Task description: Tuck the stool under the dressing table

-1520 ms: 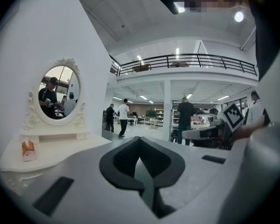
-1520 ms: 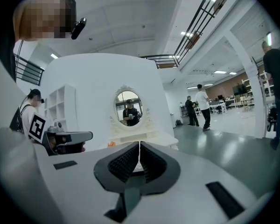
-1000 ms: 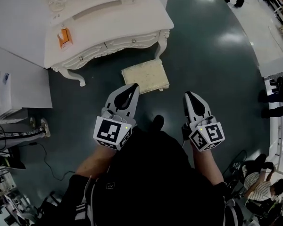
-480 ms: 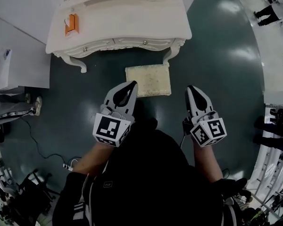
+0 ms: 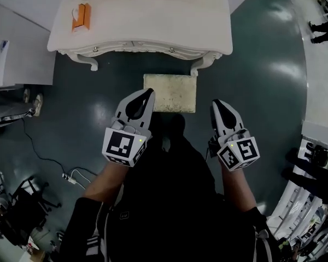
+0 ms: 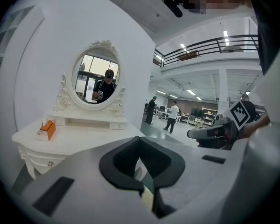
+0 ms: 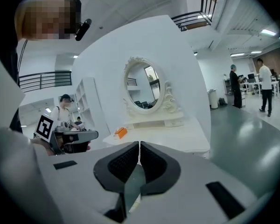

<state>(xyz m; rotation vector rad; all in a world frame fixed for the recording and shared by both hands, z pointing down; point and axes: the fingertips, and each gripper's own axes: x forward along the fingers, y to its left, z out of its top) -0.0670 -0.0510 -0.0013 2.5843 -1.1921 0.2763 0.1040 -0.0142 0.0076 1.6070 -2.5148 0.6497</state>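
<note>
The stool (image 5: 170, 93) stands on the dark floor (image 5: 257, 108) right in front of me, its far edge just at the front of the dressing table (image 5: 147, 29) and nearly all of its pale cushioned seat out in the open, so the tuck is not yet done. It lines up with the gap between the table's front legs, though its right side sits close to the right leg (image 5: 200, 66) — I judge that is the spot to watch when it slides in. My left gripper (image 5: 146, 94) has its jaws closed tip to tip with nothing between them, and it hangs over the seat's near left corner as I look down; whether it touches I cannot tell. My right gripper (image 5: 215, 103) is closed and empty too, held just off the seat's near right corner and apart from it. I take it the jaws are closed because the seat is too wide to pinch — closed tips make blunt pushers, and one at each near corner should keep the stool from twisting as it goes under. On the tabletop an orange box (image 5: 80, 17) lies at the left, well clear of the stool, and the oval mirror (image 6: 95, 80) rises at the back.
</note>
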